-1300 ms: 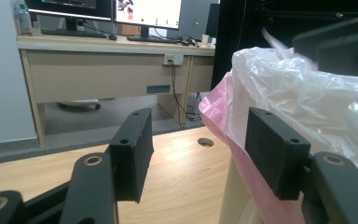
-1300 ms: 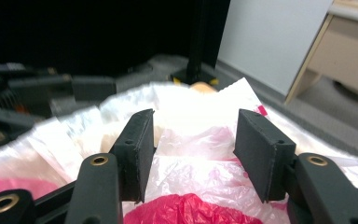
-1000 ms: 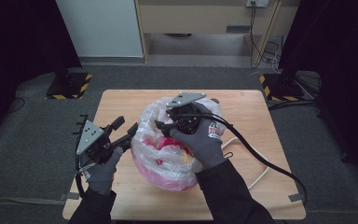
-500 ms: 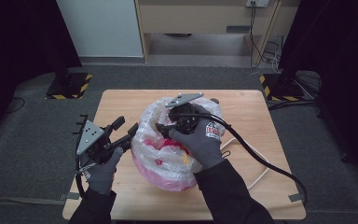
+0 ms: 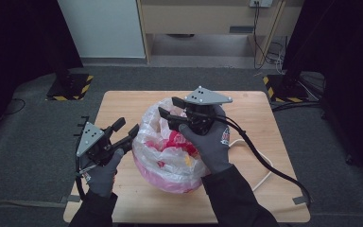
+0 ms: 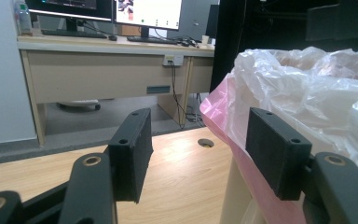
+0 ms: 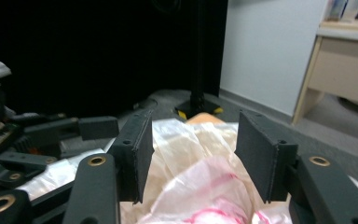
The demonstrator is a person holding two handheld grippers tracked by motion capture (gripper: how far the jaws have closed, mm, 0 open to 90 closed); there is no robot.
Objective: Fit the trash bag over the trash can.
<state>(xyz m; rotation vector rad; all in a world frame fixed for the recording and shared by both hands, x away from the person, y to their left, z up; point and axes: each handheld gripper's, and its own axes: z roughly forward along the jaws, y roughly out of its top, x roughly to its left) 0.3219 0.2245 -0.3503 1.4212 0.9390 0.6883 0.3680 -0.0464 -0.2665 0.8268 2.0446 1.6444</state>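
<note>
Now | tabletop [image 5: 264,109] carrying a bulging clear-and-pink plastic bag [image 5: 170,156], which is sitting at its middle | right gripper [image 5: 170,113] hovering over the bag's top, jaws standing wide, gripping nothing | left gripper [image 5: 125,130] waiting just beside the bag's left flank, jaws gaping wide, holding nothing
</note>
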